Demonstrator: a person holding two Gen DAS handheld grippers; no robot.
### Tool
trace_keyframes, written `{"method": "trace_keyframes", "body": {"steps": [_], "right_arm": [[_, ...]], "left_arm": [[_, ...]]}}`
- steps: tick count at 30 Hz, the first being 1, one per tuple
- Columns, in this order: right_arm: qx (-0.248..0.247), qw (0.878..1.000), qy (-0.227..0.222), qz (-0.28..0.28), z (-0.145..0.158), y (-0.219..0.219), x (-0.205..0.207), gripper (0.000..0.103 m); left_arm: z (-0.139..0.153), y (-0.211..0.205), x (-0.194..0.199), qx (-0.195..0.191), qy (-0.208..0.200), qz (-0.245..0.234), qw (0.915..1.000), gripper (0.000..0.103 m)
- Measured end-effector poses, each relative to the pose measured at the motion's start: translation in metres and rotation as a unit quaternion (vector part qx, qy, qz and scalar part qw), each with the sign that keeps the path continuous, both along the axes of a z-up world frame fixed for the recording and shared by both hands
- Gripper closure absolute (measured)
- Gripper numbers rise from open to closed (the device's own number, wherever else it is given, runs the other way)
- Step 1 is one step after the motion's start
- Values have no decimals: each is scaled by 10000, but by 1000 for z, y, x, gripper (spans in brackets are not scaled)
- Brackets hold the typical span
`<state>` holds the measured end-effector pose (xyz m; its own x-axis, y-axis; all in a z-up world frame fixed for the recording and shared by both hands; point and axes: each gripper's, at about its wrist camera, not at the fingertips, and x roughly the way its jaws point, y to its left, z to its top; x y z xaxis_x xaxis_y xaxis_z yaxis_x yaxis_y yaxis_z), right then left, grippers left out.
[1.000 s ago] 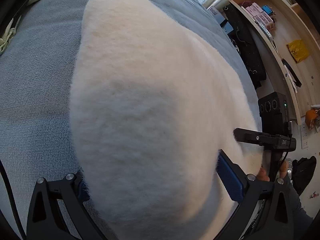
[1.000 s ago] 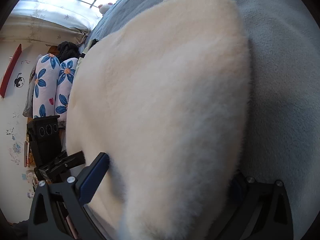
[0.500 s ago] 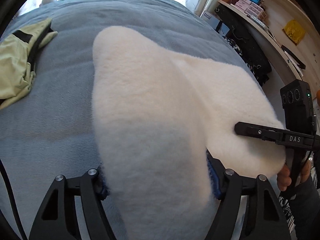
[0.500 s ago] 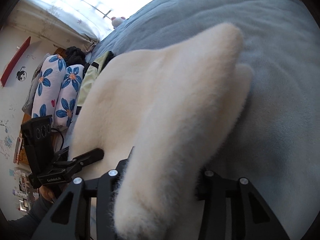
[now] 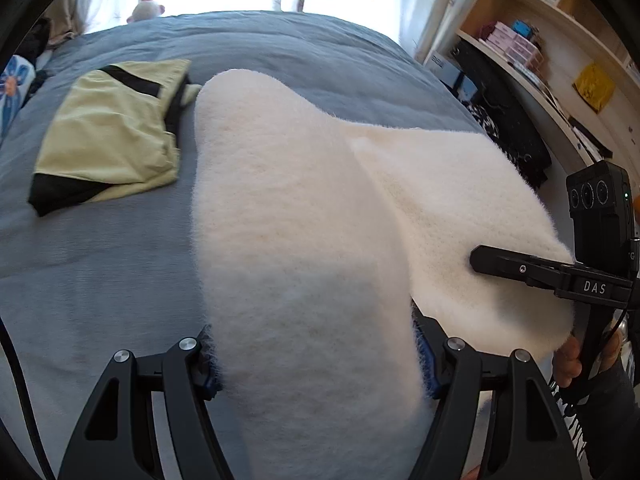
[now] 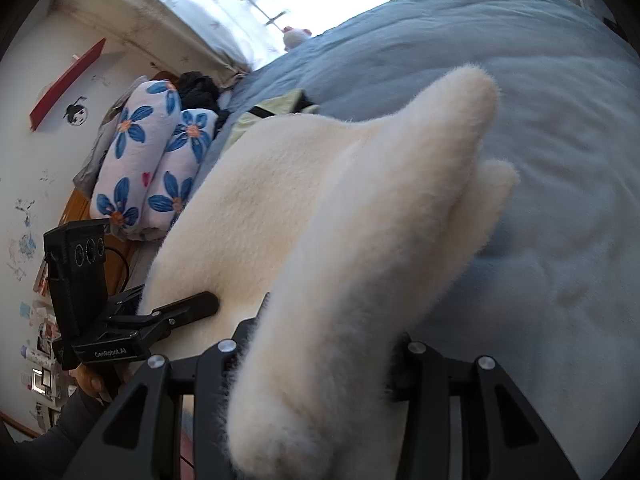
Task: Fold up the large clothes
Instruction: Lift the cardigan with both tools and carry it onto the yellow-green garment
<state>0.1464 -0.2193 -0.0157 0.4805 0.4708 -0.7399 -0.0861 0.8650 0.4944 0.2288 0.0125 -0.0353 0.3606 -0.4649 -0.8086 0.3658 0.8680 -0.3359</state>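
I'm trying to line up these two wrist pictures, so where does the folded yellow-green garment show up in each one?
Left wrist: yellow-green garment lies upper left on the blue bedspread, left of the white fleece.
Right wrist: only a sliver shows at upper centre, behind the fleece's far edge.
Shared landmark: the plush toy by the window.

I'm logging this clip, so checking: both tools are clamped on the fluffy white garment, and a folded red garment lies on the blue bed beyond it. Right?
Not quite. The folded garment is pale yellow-green with black trim, not red; the left wrist view shows it clearly. The rest holds: the left tool and right tool are both clamped on the fluffy white garment, and it lies on the blue bed.
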Motion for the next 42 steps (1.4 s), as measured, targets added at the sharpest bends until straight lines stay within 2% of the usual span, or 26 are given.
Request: {"method": "trace_keyframes", "body": {"steps": [4,9,14,18,21,24,26,29,30,31,32,34,36,39,42], "right_arm": [[50,9995,-178,240,16,40,22,61],[134,9980,-389,486,37,94,78,61],[167,9959,-650,599,51,138,146,61],[196,9948,-798,608,47,169,211,61],[220,9943,-881,553,32,188,260,61],[325,9950,-831,455,4,202,304,61],[361,9960,-717,393,-23,210,332,61],[400,9987,-242,200,-76,214,362,60],[373,9992,-82,104,-96,214,366,58],[340,9993,-61,113,-108,214,366,57],[327,9993,-96,160,-113,214,365,55],[277,9993,-140,228,-113,212,360,52],[190,9993,-68,329,-108,211,359,50],[-110,9991,99,399,-95,208,354,50],[-551,9978,108,343,-73,203,337,50]], "left_arm": [[21,52,5,40,-164,218,9996,33],[51,115,38,155,-416,485,9978,33],[70,175,100,225,-746,666,9947,33],[71,215,166,306,-906,651,9933,33],[59,237,220,285,-963,663,9927,33],[32,253,271,316,-933,678,9928,33],[3,265,305,340,-784,672,9941,33],[-57,279,340,397,-296,735,9961,32],[-77,282,346,418,-180,782,9959,26],[-88,286,349,392,-181,803,9958,18],[-95,290,350,307,-254,821,9958,14],[-99,295,348,164,-379,812,9958,12],[-97,296,347,211,-433,856,9952,12],[-84,288,335,518,-547,947,9927,12],[-57,287,320,896,-910,1048,9863,13]]}}
